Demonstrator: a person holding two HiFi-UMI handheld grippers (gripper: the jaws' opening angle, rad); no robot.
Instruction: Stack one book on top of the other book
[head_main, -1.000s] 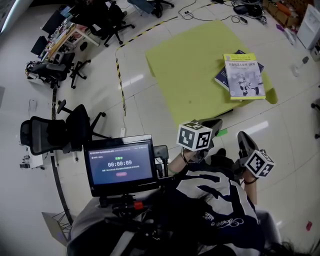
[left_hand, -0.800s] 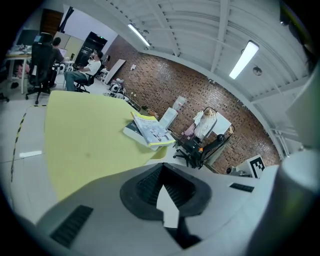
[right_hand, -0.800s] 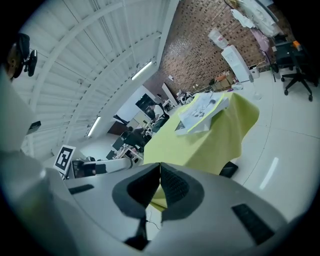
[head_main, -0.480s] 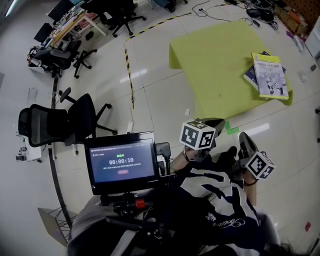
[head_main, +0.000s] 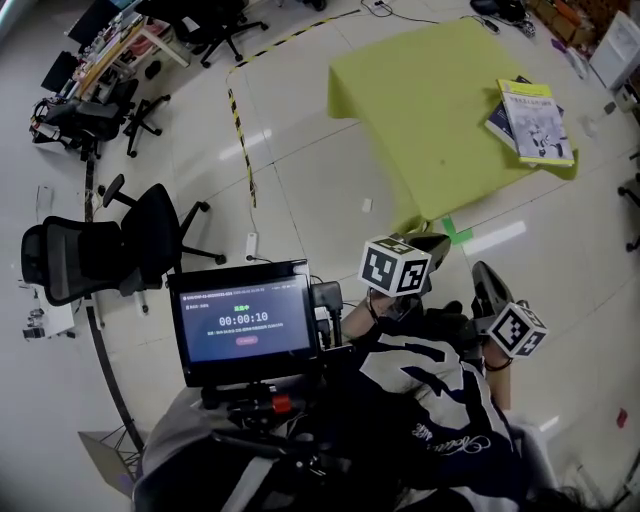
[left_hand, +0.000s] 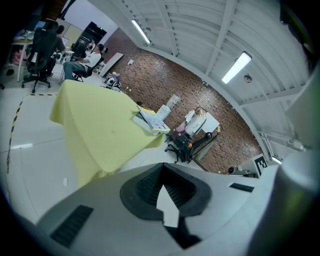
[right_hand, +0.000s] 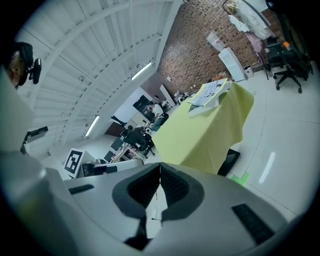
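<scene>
From where I stand the stacking looks done: the pale book (head_main: 540, 122) lies on the dark blue book (head_main: 497, 122), slightly askew, at the two-o'clock corner of the yellow table (head_main: 430, 100), which is well off at one o'clock from the person. What's left, I'd say, is to finish cleanly, keeping clear of the table's cloth so the pile isn't nudged (it sits close to the edge). The left gripper (head_main: 430, 246) has its jaws pressed together with nothing between them, and the right gripper (head_main: 487, 276) likewise, both held near the body. Counted: two books, one table, two grippers, one screen (head_main: 243, 322) at nine o'clock.
</scene>
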